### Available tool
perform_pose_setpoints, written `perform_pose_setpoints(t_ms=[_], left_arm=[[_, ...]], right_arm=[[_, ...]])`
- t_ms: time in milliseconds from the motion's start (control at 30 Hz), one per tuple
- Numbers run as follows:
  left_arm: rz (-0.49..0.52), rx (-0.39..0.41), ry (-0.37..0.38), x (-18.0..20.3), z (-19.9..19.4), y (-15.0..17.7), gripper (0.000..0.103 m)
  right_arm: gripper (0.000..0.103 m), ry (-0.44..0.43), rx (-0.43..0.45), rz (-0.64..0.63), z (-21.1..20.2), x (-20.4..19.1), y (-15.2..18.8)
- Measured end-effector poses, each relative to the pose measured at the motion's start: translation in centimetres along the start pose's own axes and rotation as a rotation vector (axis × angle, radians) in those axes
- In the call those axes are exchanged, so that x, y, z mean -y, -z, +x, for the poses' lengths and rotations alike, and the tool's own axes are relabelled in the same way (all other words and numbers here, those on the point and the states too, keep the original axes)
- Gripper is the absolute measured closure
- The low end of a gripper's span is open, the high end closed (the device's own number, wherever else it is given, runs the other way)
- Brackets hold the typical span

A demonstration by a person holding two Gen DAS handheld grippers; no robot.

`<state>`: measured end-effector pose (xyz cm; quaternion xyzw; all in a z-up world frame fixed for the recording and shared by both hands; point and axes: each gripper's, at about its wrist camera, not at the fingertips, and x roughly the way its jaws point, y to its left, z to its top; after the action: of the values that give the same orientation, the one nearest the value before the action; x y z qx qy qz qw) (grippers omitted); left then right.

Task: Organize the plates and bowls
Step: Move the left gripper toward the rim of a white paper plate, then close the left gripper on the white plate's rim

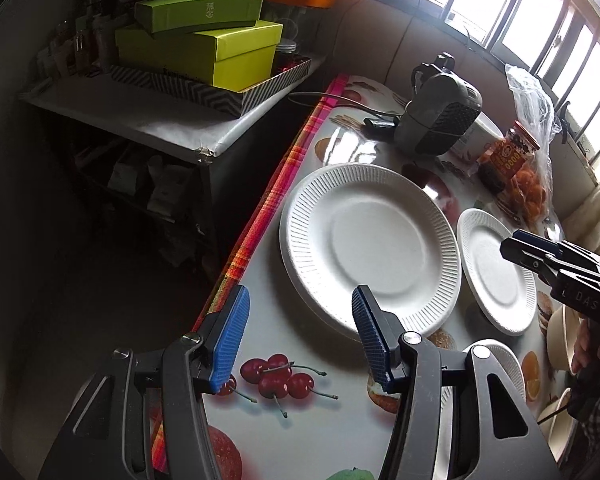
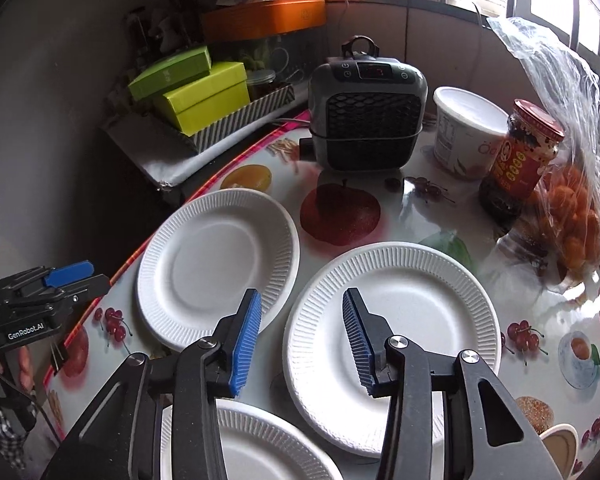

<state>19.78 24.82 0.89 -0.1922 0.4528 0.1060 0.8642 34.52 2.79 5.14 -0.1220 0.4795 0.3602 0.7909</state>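
The table (image 2: pixel 400 204) wears a glossy cloth printed with fruit, and three white paper plates lie on it. Take the small grey heater (image 2: pixel 366 114) at the far side as the landmark. The left plate (image 2: pixel 216 266) lies in front of the heater and off to its left, close to the table's striped edge. The middle plate (image 2: pixel 394 344) lies straight in front of the heater, nearer the camera, its rim just beside the left plate's rim. A third plate (image 2: pixel 256 446) sits nearest of all, partly hidden under the right gripper (image 2: pixel 302 344).

The right gripper hangs over the gap between the left and middle plates, jaws parted with nothing pressed between the blue pads. The left gripper (image 1: pixel 300 340) hovers above the near edge of the left plate, over a cherry print, jaws also apart and empty.

To the right of the heater stand a white tub (image 2: pixel 466 130), a red-lidded jar (image 2: pixel 520 160) and a clear bag of oranges (image 2: pixel 576 216). Left of the heater, green boxes (image 2: pixel 202 98) sit on a side shelf.
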Motion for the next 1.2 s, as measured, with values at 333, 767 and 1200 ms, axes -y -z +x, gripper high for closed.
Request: perform_pose_setpoints(t_ms=[333, 767, 1200], left_arm=[[-0.051, -0.059, 0.005, -0.7, 3.6, -1.1, 0.066], [-0.079, -0.057, 0.014, -1.1, 4.5, -1.7, 0.067], [-0.099, -0.062, 0.050, -0.8, 4.8, -1.9, 0.078]], right_arm=[[0.076, -0.084, -0.060, 0.040, 4.9, 1.0, -2.2], [0.079, -0.150, -0.099, 0.066, 7.3, 1.4, -2.3], [0.086, -0.148, -0.110, 0.065, 7.7, 1.3, -2.3]])
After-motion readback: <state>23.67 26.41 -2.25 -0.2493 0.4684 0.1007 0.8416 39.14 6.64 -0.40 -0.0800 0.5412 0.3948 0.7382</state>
